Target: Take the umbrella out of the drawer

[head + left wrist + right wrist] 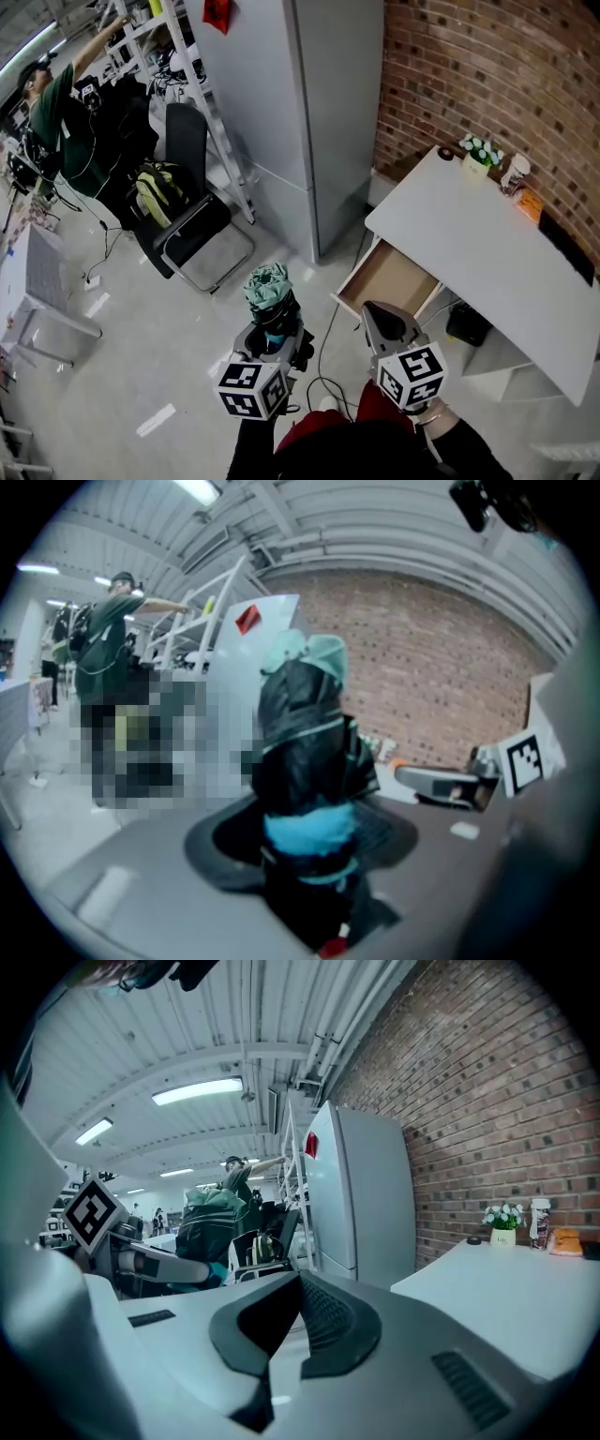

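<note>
As left tool (275,330) clamps umbrella (268,287), fabric seems crinkly.

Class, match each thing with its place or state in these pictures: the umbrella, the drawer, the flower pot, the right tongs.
Things:
1. umbrella
2. drawer
3. flower pot
4. right tongs

Places or states:
A. on the white desk
B. pulled open
C. gripped by the left tongs
D. holding nothing

Pairs: 1-C, 2-B, 3-A, 4-D
</note>
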The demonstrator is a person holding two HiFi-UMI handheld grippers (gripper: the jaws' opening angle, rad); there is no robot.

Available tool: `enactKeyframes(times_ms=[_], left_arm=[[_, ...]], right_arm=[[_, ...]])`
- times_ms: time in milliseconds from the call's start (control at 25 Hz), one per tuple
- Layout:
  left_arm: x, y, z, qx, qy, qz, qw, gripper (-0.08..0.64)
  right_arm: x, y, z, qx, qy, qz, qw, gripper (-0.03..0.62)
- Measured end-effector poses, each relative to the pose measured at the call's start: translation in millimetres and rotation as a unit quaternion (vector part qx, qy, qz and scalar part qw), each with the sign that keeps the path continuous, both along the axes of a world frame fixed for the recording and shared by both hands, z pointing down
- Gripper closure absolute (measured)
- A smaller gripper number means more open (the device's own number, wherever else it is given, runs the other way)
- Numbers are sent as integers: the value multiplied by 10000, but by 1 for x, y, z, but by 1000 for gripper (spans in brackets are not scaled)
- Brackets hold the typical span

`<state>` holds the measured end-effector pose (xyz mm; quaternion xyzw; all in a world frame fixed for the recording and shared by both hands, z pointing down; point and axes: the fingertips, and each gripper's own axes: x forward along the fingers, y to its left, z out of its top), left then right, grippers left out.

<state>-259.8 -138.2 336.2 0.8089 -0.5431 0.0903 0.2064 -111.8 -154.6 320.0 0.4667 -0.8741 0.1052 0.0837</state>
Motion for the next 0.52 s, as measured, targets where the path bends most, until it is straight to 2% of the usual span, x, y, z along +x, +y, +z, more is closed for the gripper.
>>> enactKeyframes(times_ms=[520], left_arm=[[-28,1,-3,99,2,-15,10000,324]], right_arm=[[-22,-3,-4,143,-6,24,9999,586]])
